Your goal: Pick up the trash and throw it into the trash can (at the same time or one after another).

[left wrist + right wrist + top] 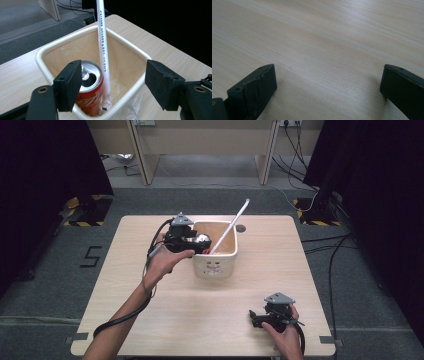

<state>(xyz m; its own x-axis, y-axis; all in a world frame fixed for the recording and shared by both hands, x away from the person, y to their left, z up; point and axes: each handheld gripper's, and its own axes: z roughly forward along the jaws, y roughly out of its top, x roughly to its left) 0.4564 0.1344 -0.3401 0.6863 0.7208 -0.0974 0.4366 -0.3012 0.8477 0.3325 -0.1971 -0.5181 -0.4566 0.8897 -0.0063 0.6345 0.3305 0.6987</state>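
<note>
At the centre of the high view a cream bin is seen on the wooden table, and the left gripper is held at its left rim. In the left gripper view the jaws are spread wide, released; nothing is pressed between the pads. A red drink can stands at the lower middle of that frame, inside the bin just behind the left jaw, its silver top facing up with the opening already torn. Whether the jaw touches the can cannot be told. A long white tube leans from the bin's floor up past the top edge of the frame, just beside the can. At the lower right of the high view the right gripper is held low over the bare table, well apart from the bin; its jaws are also parted and empty.

Several things could go wrong from here. If the left gripper is drawn away carelessly, the can may be caught by the near jaw and tipped. The tube may be knocked by either jaw, and because it is only propped against the rim it could slide or lever out. The light bin itself could be dragged along the table.

A line of small dark print runs down the tube, too fine to be read. White lettering on the can is partly hidden and no brand can be made out. A small red mark is seen on the bin's front wall.
</note>
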